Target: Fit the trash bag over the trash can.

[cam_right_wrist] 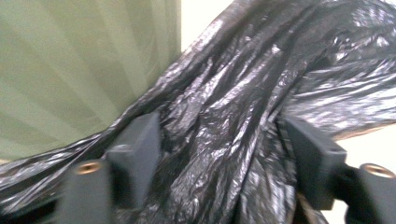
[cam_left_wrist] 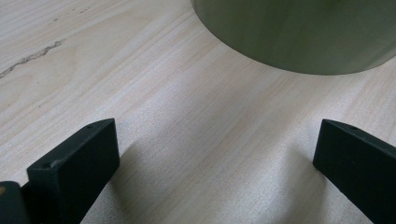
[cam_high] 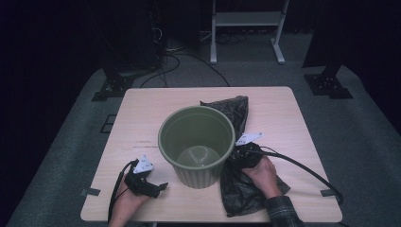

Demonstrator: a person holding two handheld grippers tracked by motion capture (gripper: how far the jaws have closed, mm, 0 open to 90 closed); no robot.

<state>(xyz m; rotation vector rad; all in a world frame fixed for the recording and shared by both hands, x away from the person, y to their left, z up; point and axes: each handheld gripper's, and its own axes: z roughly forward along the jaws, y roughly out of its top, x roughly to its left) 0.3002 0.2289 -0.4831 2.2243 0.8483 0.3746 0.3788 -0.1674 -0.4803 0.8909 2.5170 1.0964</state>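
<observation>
Your one container is the green ribbed bin (cam_high: 197, 144), standing upright near the middle of the wooden table (cam_high: 142, 109). Look down into it from the high view and you see bare green floor and wall, with nothing lying inside. The one black plastic bag (cam_high: 241, 182) is outside the bin, crumpled on the tabletop: it runs from behind the bin's right side forward along that side to the near edge of the table, lying against the bin's wall.

Your right gripper (cam_high: 243, 153) sits on the bag just beside the bin. In the right gripper view a gathered bunch of the bag (cam_right_wrist: 224, 135) fills the gap between the two jaws, and folds of it lie against both inner faces, so you are pinching the plastic, with the bin wall (cam_right_wrist: 79, 70) close on the left.

Your left gripper (cam_high: 153, 188) rests low over the table in front of the bin's left side. Its jaws are spread wide with bare wood (cam_left_wrist: 210, 140) between them, and the foot of the bin (cam_left_wrist: 299, 37) is just ahead, untouched.

Count: one bin, one bag, two grippers
</observation>
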